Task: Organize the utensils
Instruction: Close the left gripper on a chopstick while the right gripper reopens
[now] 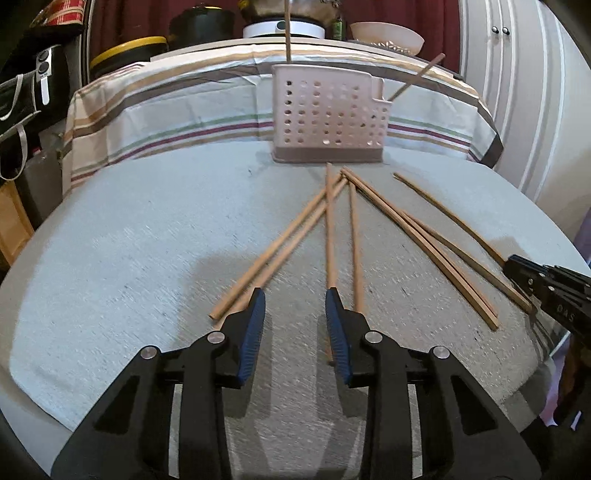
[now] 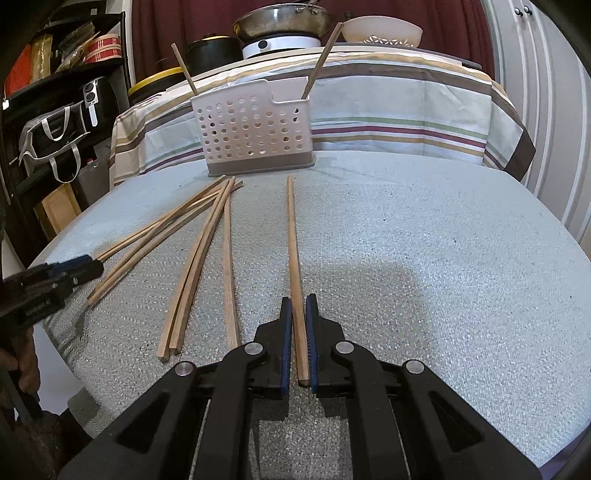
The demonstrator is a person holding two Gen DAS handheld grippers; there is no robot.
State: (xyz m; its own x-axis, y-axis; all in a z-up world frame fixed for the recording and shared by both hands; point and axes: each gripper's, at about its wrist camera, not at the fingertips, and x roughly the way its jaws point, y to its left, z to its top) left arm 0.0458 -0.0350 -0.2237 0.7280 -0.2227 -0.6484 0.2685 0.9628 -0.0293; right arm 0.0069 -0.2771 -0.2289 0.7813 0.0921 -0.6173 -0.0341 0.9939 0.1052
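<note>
Our right gripper (image 2: 299, 339) is clamped on a chopstick (image 2: 293, 258) whose long axis points straight ahead at the holder (image 2: 255, 129) by the table's far edge. Our left gripper (image 1: 295, 332) stands apart, seemingly not yet pressing any of the loose chopsticks (image 1: 332, 240) fanned ahead of it.

place: home, kitchen corner | signs: pan (image 2: 282, 20) on white cooker (image 2: 280, 45), bowl (image 2: 382, 30), black pot (image 2: 212, 51) behind table | striped cloth (image 2: 388, 110) | shelf (image 2: 66, 66) with packets, bag (image 2: 51, 136) | white cupboard doors (image 1: 517, 92) | red curtain (image 2: 192, 22)
</note>
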